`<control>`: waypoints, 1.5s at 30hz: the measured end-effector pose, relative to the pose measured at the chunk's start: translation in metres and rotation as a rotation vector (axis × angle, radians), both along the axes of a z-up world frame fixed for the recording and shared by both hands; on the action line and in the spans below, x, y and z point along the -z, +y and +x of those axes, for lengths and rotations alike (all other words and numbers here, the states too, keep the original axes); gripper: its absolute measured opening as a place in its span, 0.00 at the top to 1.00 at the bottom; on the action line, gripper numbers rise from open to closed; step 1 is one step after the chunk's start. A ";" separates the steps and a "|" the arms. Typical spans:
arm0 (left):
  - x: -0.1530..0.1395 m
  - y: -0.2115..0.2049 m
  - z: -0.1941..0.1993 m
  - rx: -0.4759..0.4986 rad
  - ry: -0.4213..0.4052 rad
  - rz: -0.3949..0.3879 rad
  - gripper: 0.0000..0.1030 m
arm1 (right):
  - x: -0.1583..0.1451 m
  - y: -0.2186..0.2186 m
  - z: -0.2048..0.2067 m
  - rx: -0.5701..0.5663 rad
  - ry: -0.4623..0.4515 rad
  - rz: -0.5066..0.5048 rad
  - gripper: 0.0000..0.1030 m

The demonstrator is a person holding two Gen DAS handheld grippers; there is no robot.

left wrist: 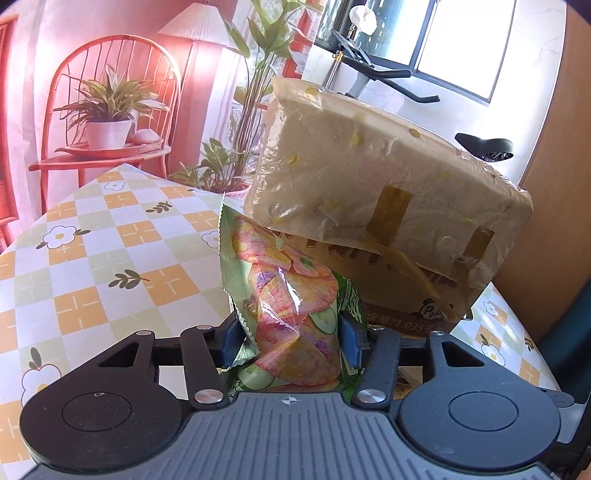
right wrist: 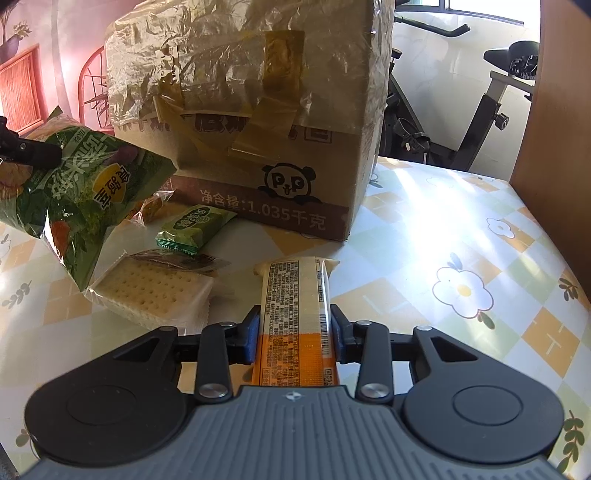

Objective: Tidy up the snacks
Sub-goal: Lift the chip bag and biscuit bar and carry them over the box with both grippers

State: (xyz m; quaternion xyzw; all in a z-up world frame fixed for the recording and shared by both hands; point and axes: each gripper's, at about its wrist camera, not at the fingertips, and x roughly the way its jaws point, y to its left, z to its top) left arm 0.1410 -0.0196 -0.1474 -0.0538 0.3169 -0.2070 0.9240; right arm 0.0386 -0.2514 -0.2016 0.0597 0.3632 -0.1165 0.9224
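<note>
A: Between the right gripper (right wrist: pixel 294 332) pads, a slim snack bar (right wrist: pixel 295 314) is clamped at mid-length, above the tabletop (right wrist: pixel 461 229): stiff, light.

B: Left gripper (left wrist: pixel 291 338) pinches the green chip bag (left wrist: pixel 288 295) low: puffy, slippery, crushable. Cracker pack (right wrist: pixel 155 291) lies beyond, before the cardboard box (right wrist: pixel 258 110).

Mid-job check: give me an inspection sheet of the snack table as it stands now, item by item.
Surface: checked floral tablecloth, sunlit patch at right.
Job's things: taped cardboard box; green chip bag; orange-and-cream snack bar; cracker pack, small green packet lying by the box.
Clutter: nothing seen.
Grippers: left hand-held gripper clamps the chip bag, lifted; right hand-held gripper clamps the snack bar.
Cables: nothing seen.
Surroundings: exercise bike, potted plants, lamp, window.
</note>
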 end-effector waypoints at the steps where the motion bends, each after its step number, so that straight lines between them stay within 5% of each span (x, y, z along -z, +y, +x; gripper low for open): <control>1: -0.001 0.001 -0.001 -0.001 -0.005 -0.001 0.46 | -0.002 0.000 -0.001 0.001 -0.005 0.001 0.63; 29: -0.060 0.014 -0.034 -0.050 -0.236 -0.040 0.48 | -0.091 0.025 -0.006 -0.079 -0.244 -0.063 0.63; 45: -0.143 0.001 -0.010 -0.035 -0.426 -0.115 0.48 | -0.185 0.004 0.034 -0.103 -0.416 -0.109 0.63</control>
